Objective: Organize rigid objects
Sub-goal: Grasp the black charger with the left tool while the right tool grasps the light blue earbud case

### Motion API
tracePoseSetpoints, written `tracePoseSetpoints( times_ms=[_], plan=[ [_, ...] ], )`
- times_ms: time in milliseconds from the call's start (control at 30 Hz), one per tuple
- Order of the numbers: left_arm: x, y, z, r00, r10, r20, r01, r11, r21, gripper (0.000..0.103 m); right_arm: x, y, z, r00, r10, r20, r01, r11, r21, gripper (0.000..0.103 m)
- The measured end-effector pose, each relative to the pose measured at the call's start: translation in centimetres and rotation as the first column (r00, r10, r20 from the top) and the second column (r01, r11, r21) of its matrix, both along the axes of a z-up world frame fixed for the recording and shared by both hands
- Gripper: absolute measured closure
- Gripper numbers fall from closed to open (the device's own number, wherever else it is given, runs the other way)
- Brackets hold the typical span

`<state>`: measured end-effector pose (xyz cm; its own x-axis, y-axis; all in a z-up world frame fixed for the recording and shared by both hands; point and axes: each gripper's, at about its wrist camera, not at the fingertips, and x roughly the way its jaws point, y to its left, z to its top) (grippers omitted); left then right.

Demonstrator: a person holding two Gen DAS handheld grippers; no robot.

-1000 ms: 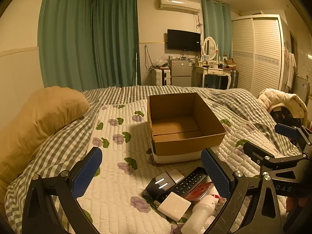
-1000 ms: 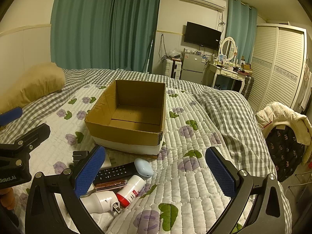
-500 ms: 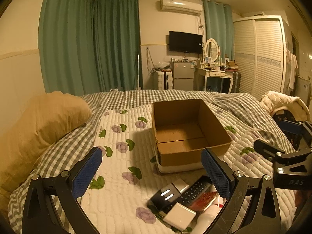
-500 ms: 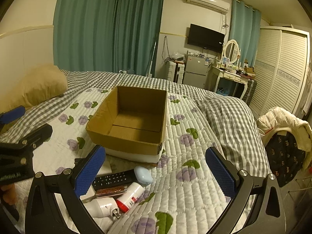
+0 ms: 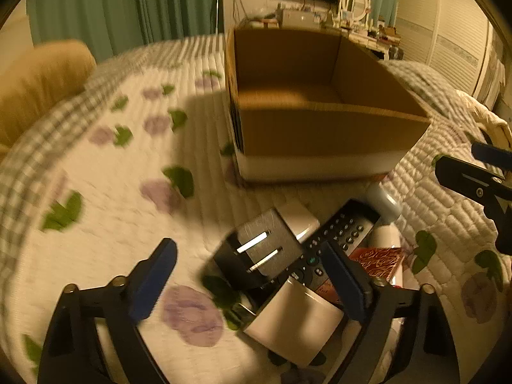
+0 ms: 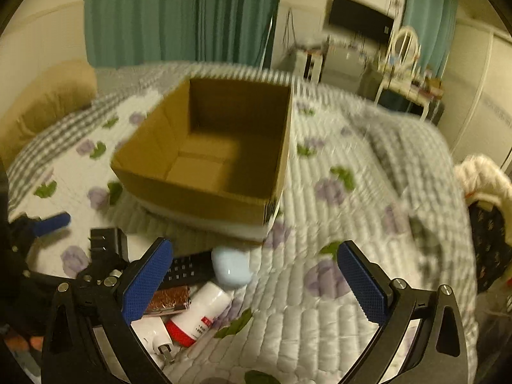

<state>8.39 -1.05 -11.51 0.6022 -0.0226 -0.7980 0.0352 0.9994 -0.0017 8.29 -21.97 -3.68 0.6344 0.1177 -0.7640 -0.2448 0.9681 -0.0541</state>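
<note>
1. The left gripper [image 5: 252,275] hangs spread wide over a black plug adapter [image 5: 256,252], gripping nothing.
2. The right gripper [image 6: 256,275] is equally wide and empty-handed.
3. The cardboard box [image 6: 211,153] sits mid-quilt [image 6: 336,288].
4. Just before its near wall lie a remote [image 5: 336,240], a pale blue case [image 6: 231,267], a white-and-red bottle [image 6: 196,315] and, seemingly, a white charger [image 5: 294,316]; motion blur softens detail.
</note>
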Motion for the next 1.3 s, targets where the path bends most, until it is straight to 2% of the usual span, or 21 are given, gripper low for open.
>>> tracePoseSetpoints(
  times_ms=[67, 167, 267, 367, 567, 700, 867, 1000, 1200, 1300],
  plan=[
    [0.2, 0.0, -0.8, 1.000, 0.005, -0.021, -0.005, 1.000, 0.005, 0.025, 1.0, 0.1, -1.1, 0.999, -0.001, -0.054, 0.001, 1.000, 0.001, 0.000],
    [0.3, 0.1, -1.3, 0.999, -0.018, -0.036, 0.017, 1.000, -0.026, 0.040, 2.2, 0.2, -2.9, 0.991, -0.003, -0.135, 0.001, 1.000, -0.013, 0.000],
    [-0.1, -0.4, -0.9, 0.999, -0.034, -0.020, 0.035, 0.999, 0.015, 0.043, 2.8, 0.9, -4.0, 0.985, 0.005, -0.173, -0.011, 0.999, -0.035, 0.002],
    [-0.3, -0.6, -0.5, 0.999, -0.042, -0.001, 0.042, 0.998, 0.036, 0.046, 3.3, 1.6, -4.7, 0.982, 0.005, -0.189, -0.017, 0.998, -0.060, 0.008],
    [0.1, 0.2, 1.3, 0.999, -0.023, 0.044, 0.022, 1.000, 0.008, 0.048, 4.3, 2.8, -6.5, 0.967, 0.026, -0.255, -0.052, 0.994, -0.099, 0.026],
    [0.8, 0.6, 1.9, 0.998, -0.015, 0.060, 0.013, 1.000, 0.020, 0.048, 5.6, 3.1, -8.1, 0.952, -0.004, -0.307, -0.038, 0.991, -0.131, 0.050],
    [1.3, 0.4, 2.5, 0.997, -0.020, 0.075, 0.019, 1.000, 0.009, 0.048, 6.5, 3.4, -8.9, 0.948, -0.016, -0.318, -0.028, 0.991, -0.134, 0.060],
    [1.4, 0.3, 2.6, 0.997, -0.027, 0.079, 0.027, 1.000, 0.000, 0.048, 7.0, 3.7, -9.4, 0.948, -0.031, -0.316, -0.018, 0.988, -0.153, 0.061],
    [1.6, 0.3, 2.3, 0.997, -0.032, 0.071, 0.033, 0.999, -0.012, 0.048, 8.3, 2.3, -9.8, 0.927, -0.056, -0.370, 0.017, 0.994, -0.108, 0.056],
    [1.8, 0.4, 2.2, 0.997, -0.028, 0.069, 0.030, 0.999, -0.024, 0.048, 9.4, 1.3, -10.2, 0.909, -0.060, -0.412, 0.044, 0.998, -0.048, 0.055]
  ],
)
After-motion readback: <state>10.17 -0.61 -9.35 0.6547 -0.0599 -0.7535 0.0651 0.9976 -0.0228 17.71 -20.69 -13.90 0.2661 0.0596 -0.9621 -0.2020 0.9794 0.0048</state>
